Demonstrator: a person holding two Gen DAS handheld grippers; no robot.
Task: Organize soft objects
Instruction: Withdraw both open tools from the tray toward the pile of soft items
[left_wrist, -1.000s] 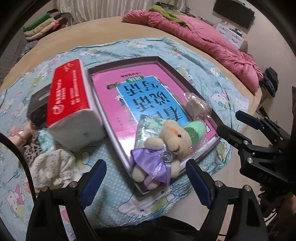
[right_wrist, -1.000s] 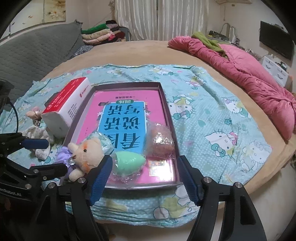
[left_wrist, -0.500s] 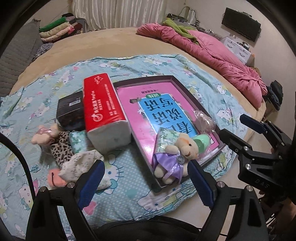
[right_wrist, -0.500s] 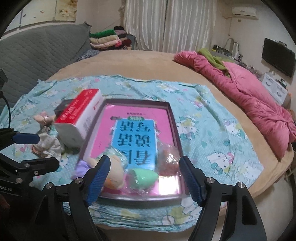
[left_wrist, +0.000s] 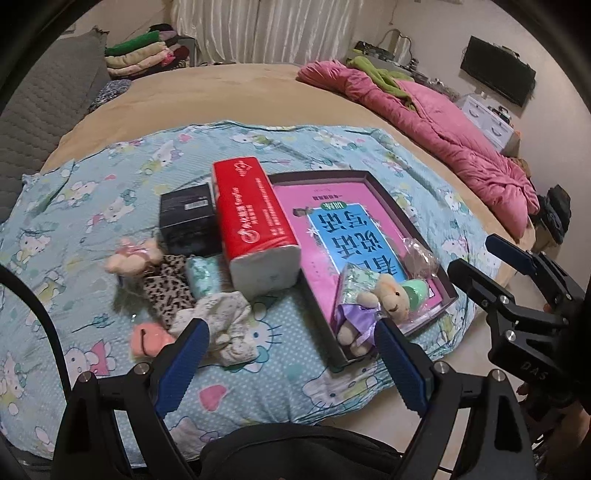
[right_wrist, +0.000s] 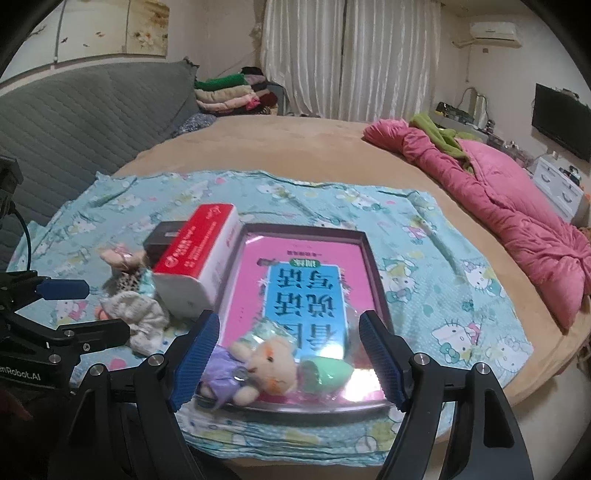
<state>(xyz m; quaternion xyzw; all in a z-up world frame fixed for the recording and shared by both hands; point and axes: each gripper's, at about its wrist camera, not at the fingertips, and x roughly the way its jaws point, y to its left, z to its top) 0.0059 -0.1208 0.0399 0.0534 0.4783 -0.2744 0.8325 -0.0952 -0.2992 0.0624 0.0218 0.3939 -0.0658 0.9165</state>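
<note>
Both grippers hang above the near edge of a round bed (right_wrist: 295, 144) spread with a cartoon-cat sheet (left_wrist: 140, 173). The left gripper (left_wrist: 291, 354) has its blue-padded jaws spread wide with nothing between the pads; the right gripper (right_wrist: 288, 354) likewise stands open and holds nothing, its jaws well apart over the near edge of the tray. A dark-rimmed tray (left_wrist: 373, 184), lined with a pink and blue printed sheet (right_wrist: 306, 280), lies on the cat sheet toward the near edge of the bed. In the tray's near corner a small teddy bear (left_wrist: 388, 299) in a purple dress lies on its side, touching a green egg-shaped toy (left_wrist: 417, 291) in clear wrap; a brownish item in clear wrap (left_wrist: 417, 254) sits just beside them along the tray's right rim. A red and white pack of tissues (left_wrist: 255, 225) lies against the tray's left rim, with a black box (left_wrist: 188, 218) touching its far side. On the sheet left of the pack, a loose cluster of soft things lies outside the tray: a pink plush toy (left_wrist: 129, 254), a leopard-print cloth (left_wrist: 166, 288), a white speckled cloth (left_wrist: 225, 321) and a small pink item (left_wrist: 147, 339) nearest the bed's edge. A pink quilt (right_wrist: 517, 206) is bunched along the bed's right edge, and folded clothes (right_wrist: 229, 92) are stacked beyond its far edge.
</note>
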